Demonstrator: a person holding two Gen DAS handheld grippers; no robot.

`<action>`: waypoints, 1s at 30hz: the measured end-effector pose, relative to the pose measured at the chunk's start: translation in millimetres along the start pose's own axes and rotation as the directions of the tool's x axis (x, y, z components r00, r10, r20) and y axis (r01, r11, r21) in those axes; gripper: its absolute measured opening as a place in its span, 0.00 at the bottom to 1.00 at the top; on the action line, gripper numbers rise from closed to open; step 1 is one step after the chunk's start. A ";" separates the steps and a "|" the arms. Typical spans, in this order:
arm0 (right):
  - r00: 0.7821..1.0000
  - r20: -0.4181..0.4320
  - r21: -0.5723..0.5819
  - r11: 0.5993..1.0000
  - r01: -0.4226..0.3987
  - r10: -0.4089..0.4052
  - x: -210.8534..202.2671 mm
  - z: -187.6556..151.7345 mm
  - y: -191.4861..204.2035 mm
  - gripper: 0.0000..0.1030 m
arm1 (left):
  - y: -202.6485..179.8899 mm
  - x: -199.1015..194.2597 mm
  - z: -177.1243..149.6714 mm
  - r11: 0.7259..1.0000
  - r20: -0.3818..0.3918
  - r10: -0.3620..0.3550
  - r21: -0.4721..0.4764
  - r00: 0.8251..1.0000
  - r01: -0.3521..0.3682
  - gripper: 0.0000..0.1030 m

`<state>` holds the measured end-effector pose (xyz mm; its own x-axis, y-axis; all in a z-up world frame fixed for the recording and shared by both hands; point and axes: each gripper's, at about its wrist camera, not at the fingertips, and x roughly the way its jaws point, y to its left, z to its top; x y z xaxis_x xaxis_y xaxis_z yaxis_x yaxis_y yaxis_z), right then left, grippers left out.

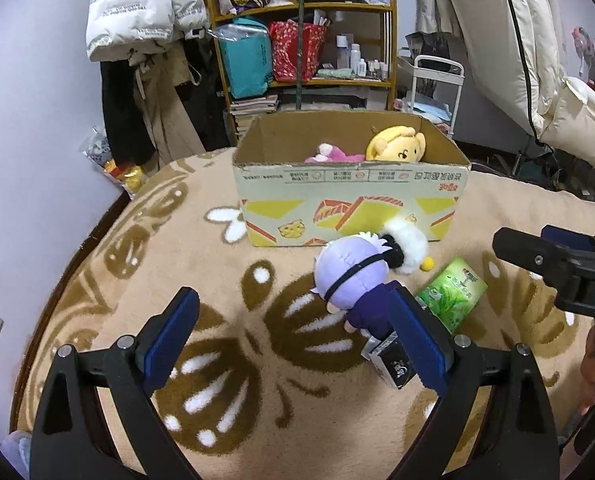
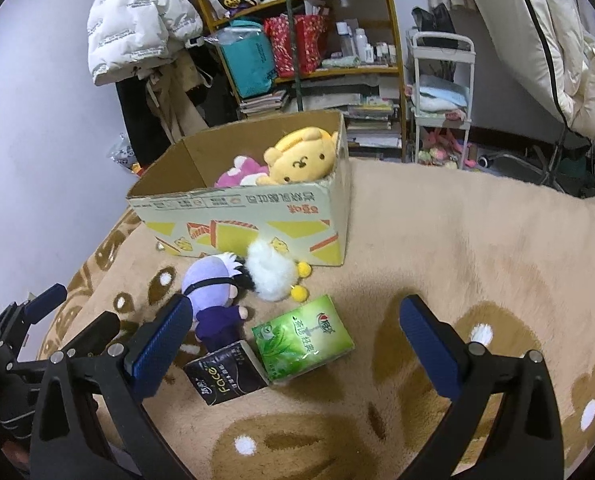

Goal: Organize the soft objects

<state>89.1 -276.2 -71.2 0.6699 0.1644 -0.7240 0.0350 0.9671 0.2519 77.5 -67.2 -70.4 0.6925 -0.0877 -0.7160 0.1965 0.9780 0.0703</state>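
The cardboard box [image 1: 351, 196] sits open on the beige flower-patterned blanket [image 1: 225, 288], and everything else can be placed from it. Inside the box, against its far right corner, a yellow bear plush [image 1: 395, 145] leans with its face up, and a pink plush [image 1: 333, 153] lies just to the left of it.

In front of the box, touching its printed front wall, lies a white fluffy plush [image 2: 271, 272] with small yellow pom-poms. Pressed against that one, a little further from the box, is a doll with a lavender head [image 1: 351, 270] and a dark purple body, lying on its side. Nearer still, away from the box, are two tissue packs side by side: a green one [image 2: 303, 338] and a black one [image 2: 227, 372], their corners touching.

The left gripper [image 1: 293, 340] hovers over the blanket on the near side of the box with its blue-padded fingers spread wide; the right-hand pad stands just beside the doll's body and the black pack, nothing held between. The right gripper [image 2: 297, 344] is likewise spread wide and empty, and the green tissue pack lies between its fingers on the blanket. Beyond the box stands a cluttered wooden shelf [image 1: 305, 12].
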 end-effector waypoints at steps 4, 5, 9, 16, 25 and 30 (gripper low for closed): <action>0.999 -0.051 0.024 1.000 0.006 -0.005 13.4 -0.7 -5.9 1.00 | -3.1 11.9 -1.5 0.999 -0.041 -0.048 -0.022 0.998 0.047 0.91; 0.998 -0.061 0.030 1.000 0.008 -0.006 16.7 -0.8 -8.0 1.00 | -4.5 15.2 -1.9 0.998 -0.051 -0.056 -0.024 0.997 0.055 0.91; 0.995 -0.095 0.058 0.998 0.020 -0.014 27.7 -1.4 -13.3 1.00 | -11.2 27.0 -4.8 0.996 -0.082 -0.085 -0.042 0.993 0.082 0.91; 0.991 -0.135 0.075 0.997 0.022 -0.012 41.2 -1.8 -16.9 1.00 | -27.7 48.2 -8.8 0.989 -0.141 -0.131 -0.085 0.981 0.120 0.91; 0.980 -0.200 0.093 0.995 0.034 -0.015 61.1 -2.5 -22.0 1.00 | -49.4 68.0 -16.5 0.978 -0.205 -0.194 -0.117 0.959 0.173 0.91; 0.967 -0.253 0.096 0.995 0.037 -0.011 72.2 -6.7 -25.8 1.00 | -55.8 78.1 -21.8 0.971 -0.245 -0.222 -0.145 0.944 0.191 0.91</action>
<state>131.6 -287.9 -134.2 0.4601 0.1971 -0.8657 0.1304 0.9495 0.2855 105.5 -124.5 -145.4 0.4400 -0.2534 -0.8615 0.2219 0.9603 -0.1691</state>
